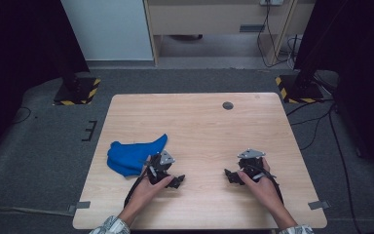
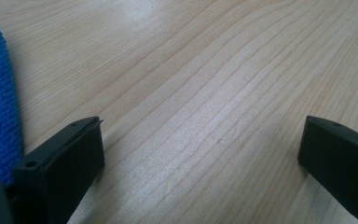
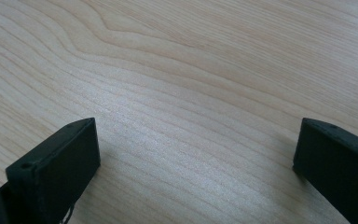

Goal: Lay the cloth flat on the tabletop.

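— What are you lining up there?

— I'm working toward the blue cloth (image 1: 134, 157), which is lying bunched on the left part of the table (image 1: 199, 122), just beside my left gripper (image 1: 174, 181). In the left gripper view the cloth is sitting at the far left edge, outside the jaws, so I'm not yet aimed at it.

— And the grippers themselves?

— Both are gaping wide and holding nothing. The left one is resting low over bare wood; the right gripper (image 1: 230, 175) is waiting well apart from the cloth, on the right side, also over bare wood.

— So how are you planning to take it cleanly?

— I'm thinking of turning the left gripper toward the cloth so a raised fold sits between the jaws (a flat patch would probably just slide), then closing on that fold. I'm judging the pointed corner toward the table's middle as the easiest spot for the right gripper to pinch.
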Tool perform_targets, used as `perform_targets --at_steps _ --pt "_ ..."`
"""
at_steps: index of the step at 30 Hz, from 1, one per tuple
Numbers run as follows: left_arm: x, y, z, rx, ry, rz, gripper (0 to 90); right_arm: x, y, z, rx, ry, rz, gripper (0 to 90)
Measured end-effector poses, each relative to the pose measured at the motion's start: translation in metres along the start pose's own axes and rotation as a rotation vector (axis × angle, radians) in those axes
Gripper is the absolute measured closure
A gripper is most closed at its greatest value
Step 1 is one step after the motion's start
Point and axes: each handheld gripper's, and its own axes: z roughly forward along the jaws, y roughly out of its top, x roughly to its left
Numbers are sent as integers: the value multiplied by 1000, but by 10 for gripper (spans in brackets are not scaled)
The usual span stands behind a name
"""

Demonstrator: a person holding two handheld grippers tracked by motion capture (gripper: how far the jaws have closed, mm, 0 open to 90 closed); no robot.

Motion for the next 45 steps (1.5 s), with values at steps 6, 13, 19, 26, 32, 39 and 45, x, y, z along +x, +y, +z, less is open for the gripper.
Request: perform_targets --at_steps 6,13,19,26,32,39,45 --pt "-1 0 -1 -11 3 4 32 -1 -1 -1 1 0 1 6" --pt "-1 3 -13 -62 1 -6 46 -1 -2 -2 0 0 3 6" --pt "7 5 -32 -114 21 -6 56 -1 -2 -2 0 0 2 6" --pt "34 -7 -63 -126 109 -36 60 -1 -2 -2 1 2 -3 5" --pt "54 -21 -78 -115 195 -54 57 -1 1 1 3 8 -5 5" --pt "71 -30 -85 -107 225 -83 53 -1 2 2 1 10 -9 5" --pt "86 -41 -86 -75 271 -129 76 -1 1 2 0 11 -8 5"
